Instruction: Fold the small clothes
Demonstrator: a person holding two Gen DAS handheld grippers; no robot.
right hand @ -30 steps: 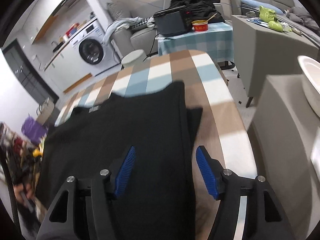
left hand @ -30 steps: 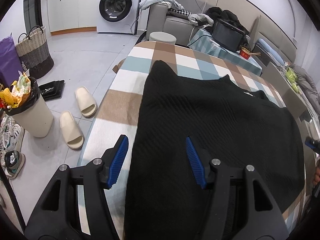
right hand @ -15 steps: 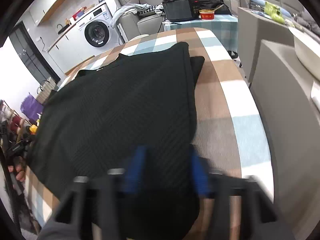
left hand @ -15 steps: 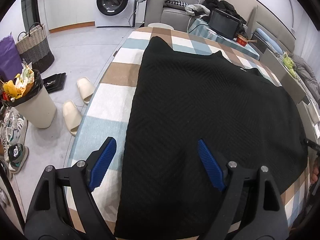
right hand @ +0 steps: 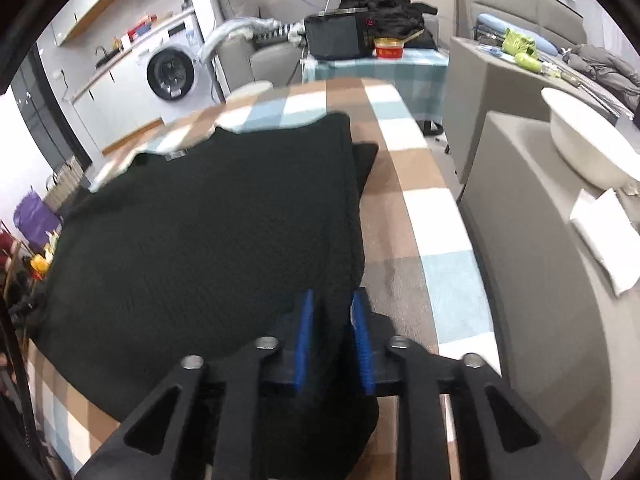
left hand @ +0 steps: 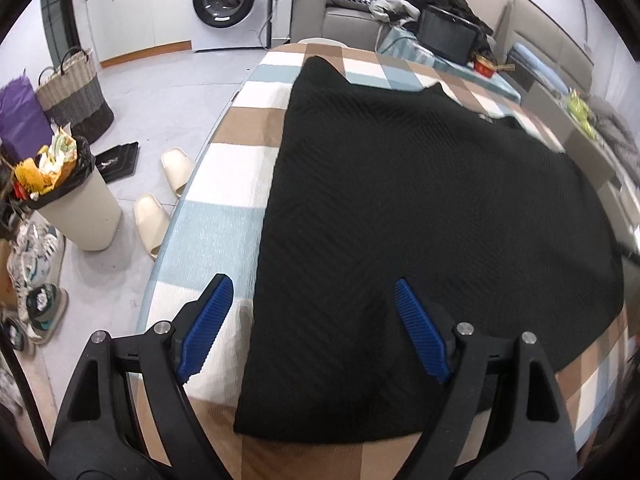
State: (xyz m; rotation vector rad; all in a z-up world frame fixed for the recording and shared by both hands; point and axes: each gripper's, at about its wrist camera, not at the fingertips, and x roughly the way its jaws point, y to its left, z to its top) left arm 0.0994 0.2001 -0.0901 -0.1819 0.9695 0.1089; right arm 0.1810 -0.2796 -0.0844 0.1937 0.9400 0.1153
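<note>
Black knit garment (left hand: 420, 208) spread flat over the checked tablecloth (left hand: 224, 184) — near right corner bunched up. Right gripper (right hand: 332, 336) clamped on that corner (edge seems doubled there, though blurred). Left gripper (left hand: 316, 320) released, blue fingers wide apart above the garment's left edge. Slippers (left hand: 160, 200) on the floor.

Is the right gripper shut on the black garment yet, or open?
Shut on it. The right gripper has its blue pads close together with the edge of the black knit garment pinched between them, bunched below.
</note>
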